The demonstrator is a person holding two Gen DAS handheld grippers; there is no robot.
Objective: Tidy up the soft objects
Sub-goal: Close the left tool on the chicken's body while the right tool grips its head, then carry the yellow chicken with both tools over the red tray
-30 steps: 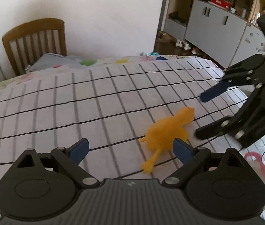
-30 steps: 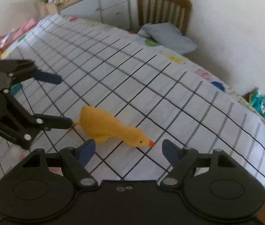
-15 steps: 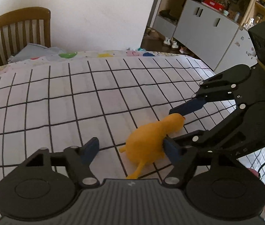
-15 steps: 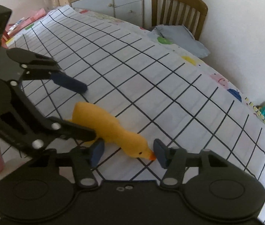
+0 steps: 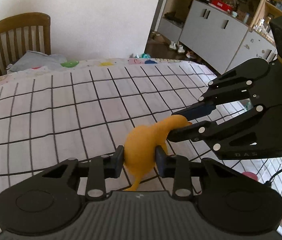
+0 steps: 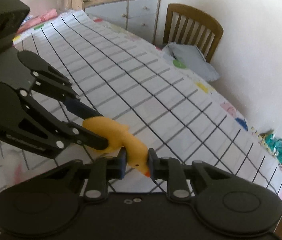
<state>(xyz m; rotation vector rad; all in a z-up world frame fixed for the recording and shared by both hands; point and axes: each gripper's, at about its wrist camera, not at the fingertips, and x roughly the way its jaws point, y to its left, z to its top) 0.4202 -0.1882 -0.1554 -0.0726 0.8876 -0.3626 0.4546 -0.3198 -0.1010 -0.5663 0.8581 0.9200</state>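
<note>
Jaws of left gripper [image 5: 140, 158] pinching duck [image 5: 143, 148] body, right gripper [image 6: 136, 161] head

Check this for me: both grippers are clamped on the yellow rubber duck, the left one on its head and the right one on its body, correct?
Both are clamped, but the ends are swapped. The left gripper pinches the yellow rubber duck on its body in the left wrist view. The right gripper holds its head, beak showing, in the right wrist view.

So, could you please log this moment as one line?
left gripper: shut on soft yellow rubber duck body | right gripper: shut on its head | over grid-patterned tablecloth
</note>
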